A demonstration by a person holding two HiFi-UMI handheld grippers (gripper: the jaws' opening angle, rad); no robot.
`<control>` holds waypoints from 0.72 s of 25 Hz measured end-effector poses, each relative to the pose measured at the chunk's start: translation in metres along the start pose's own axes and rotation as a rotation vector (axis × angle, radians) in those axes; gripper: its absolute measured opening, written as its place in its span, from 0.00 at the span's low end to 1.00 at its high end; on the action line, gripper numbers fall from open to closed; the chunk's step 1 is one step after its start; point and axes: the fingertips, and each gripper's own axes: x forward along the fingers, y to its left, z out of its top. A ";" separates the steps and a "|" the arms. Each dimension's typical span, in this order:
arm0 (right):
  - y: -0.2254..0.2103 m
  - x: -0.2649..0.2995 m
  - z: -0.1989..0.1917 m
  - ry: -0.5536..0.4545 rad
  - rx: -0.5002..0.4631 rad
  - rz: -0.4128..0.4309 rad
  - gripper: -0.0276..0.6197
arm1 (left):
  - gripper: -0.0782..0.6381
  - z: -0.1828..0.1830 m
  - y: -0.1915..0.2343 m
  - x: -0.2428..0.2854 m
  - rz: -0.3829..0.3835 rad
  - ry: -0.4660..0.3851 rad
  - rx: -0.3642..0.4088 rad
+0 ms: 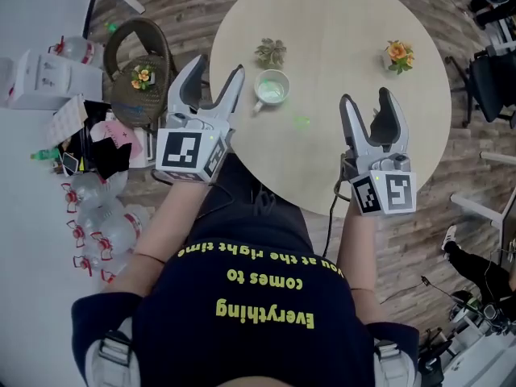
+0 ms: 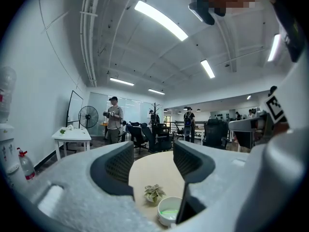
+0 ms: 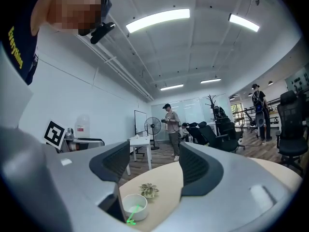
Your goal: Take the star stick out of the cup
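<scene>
Round table (image 1: 347, 14); white cup (image 1: 272, 87) near its middle, just this side of a small succulent (image 1: 270, 52); green star stick (image 3: 131, 215) slants out of the cup, glowing tip past the rim; left gripper (image 1: 215, 67) and right gripper (image 1: 367, 97) both spread wide, nothing between the jaws, flanking the cup, well apart from it.

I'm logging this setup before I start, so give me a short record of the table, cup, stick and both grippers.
Table: round beige wooden table
Cup: round white cup, upright on the table
Stick: thin green star stick, in the cup
Decor: small green plant beside the cup; orange flower apart
Left gripper: open, empty
Right gripper: open, empty
</scene>
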 end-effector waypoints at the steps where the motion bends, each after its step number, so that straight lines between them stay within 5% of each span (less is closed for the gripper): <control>1: -0.001 0.003 -0.001 0.004 0.002 -0.005 0.53 | 0.46 0.000 0.001 0.004 -0.008 -0.002 0.001; 11: 0.012 0.037 -0.036 0.111 0.044 -0.050 0.52 | 0.20 -0.009 0.017 0.045 -0.132 -0.003 -0.006; 18: 0.014 0.046 -0.082 0.232 0.112 -0.082 0.52 | 0.13 -0.029 0.028 0.064 -0.188 0.037 -0.027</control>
